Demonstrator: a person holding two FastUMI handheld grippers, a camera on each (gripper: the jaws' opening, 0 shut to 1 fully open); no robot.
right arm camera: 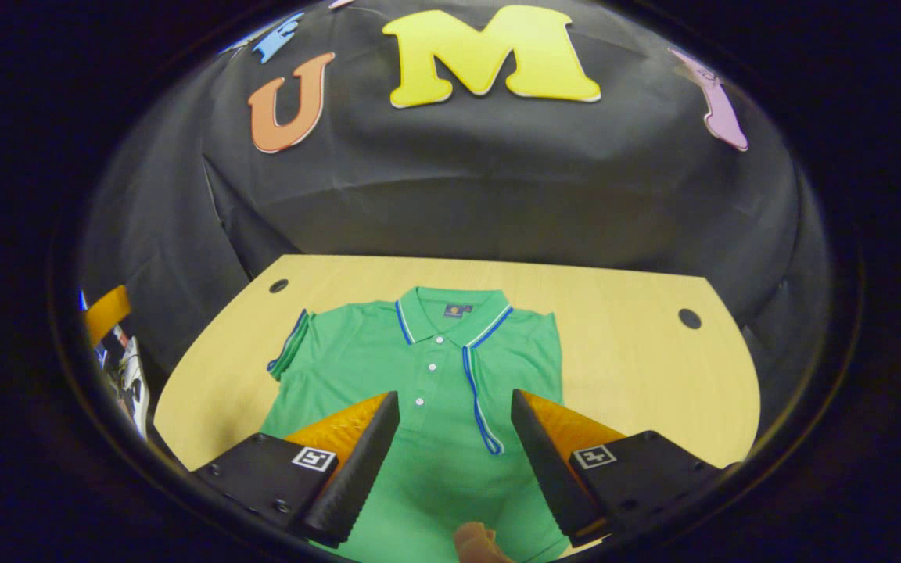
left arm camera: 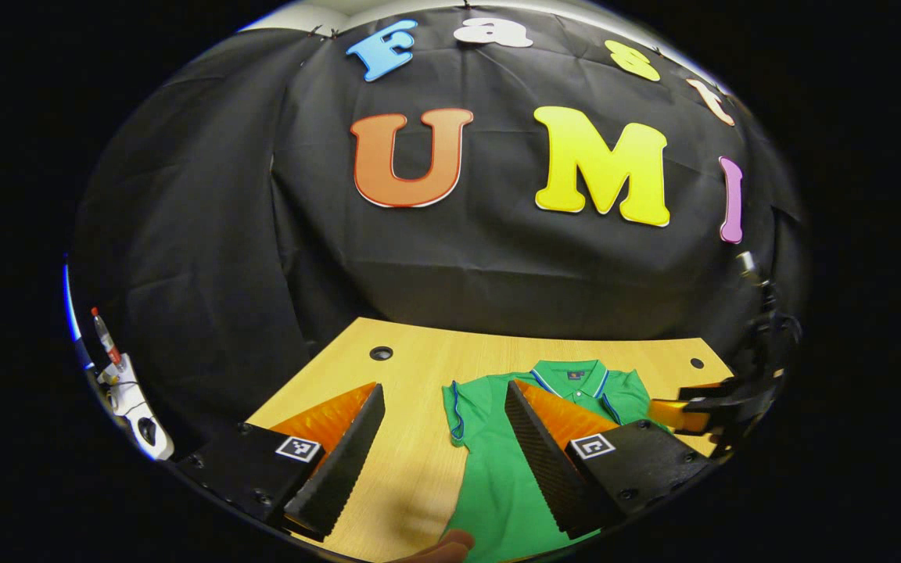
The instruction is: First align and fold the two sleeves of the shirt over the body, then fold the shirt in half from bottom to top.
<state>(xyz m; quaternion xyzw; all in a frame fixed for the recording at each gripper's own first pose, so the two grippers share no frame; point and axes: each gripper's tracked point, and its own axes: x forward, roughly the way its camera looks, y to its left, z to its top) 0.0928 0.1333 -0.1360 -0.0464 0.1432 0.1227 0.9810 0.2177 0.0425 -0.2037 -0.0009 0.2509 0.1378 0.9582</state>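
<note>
We see the green shirt (right arm camera: 419,375) lying flat on the wooden table (right arm camera: 638,367), front side up, with the collar (right arm camera: 453,311) toward the black wall and the hem toward us. In the right gripper view, its sleeve on the left of that view (right arm camera: 288,353) sticks out to the side. On the other side the shirt edge looks straight; we cannot tell if that sleeve is already folded in or only hidden.

The right gripper (right arm camera: 454,450) hangs above the lower body of the shirt, with its 2 fingers wide apart and nothing between them. The left gripper (left arm camera: 444,450) hovers above the shirt's edge, partly above bare table, also fully spread and holding nothing. In the left gripper view the other gripper (left arm camera: 701,410) shows far at the right border.

We judge that the sleeve folding is the step in hand. To do it well, we should bring the left gripper low to the outer sleeve, pinch only the cuff layer near its blue trim, lift it a little, and carry it across toward the button placket (right arm camera: 475,391). The fold line should run straight from shoulder to hem, so the body does not wrinkle or slide on the smooth wood.
</note>
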